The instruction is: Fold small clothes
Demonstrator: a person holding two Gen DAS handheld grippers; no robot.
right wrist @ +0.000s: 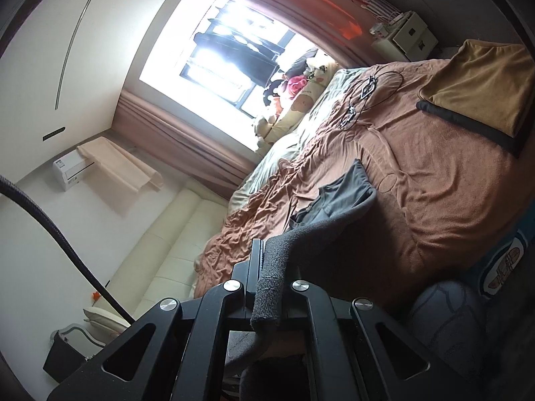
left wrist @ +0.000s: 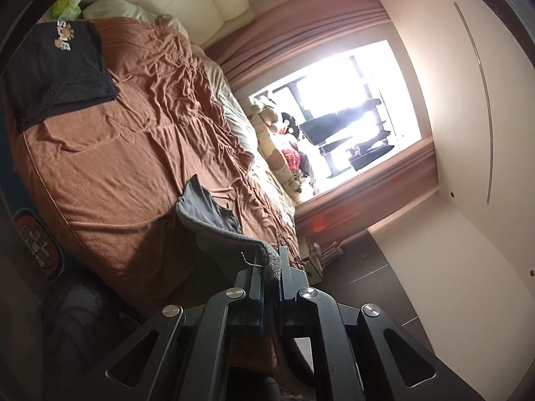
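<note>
A small grey garment (left wrist: pixel 207 214) hangs between my two grippers above the brown bedspread (left wrist: pixel 127 153). My left gripper (left wrist: pixel 270 264) is shut on one grey knit edge of it. My right gripper (right wrist: pixel 272 260) is shut on the other edge, and a strip of the grey cloth (right wrist: pixel 337 207) droops down past its fingers. The far part of the garment rests on the bed. A folded black shirt with a paw-print logo (left wrist: pixel 63 70) lies on the bed at the left.
A folded tan and black cloth stack (right wrist: pixel 481 100) lies on the bed's far right. A black cable with glasses (right wrist: pixel 364 97) rests on the bedspread. Stuffed toys (right wrist: pixel 301 93) line the window side. A cream headboard (right wrist: pixel 167 234) and a pillow (left wrist: pixel 113 8) are beyond.
</note>
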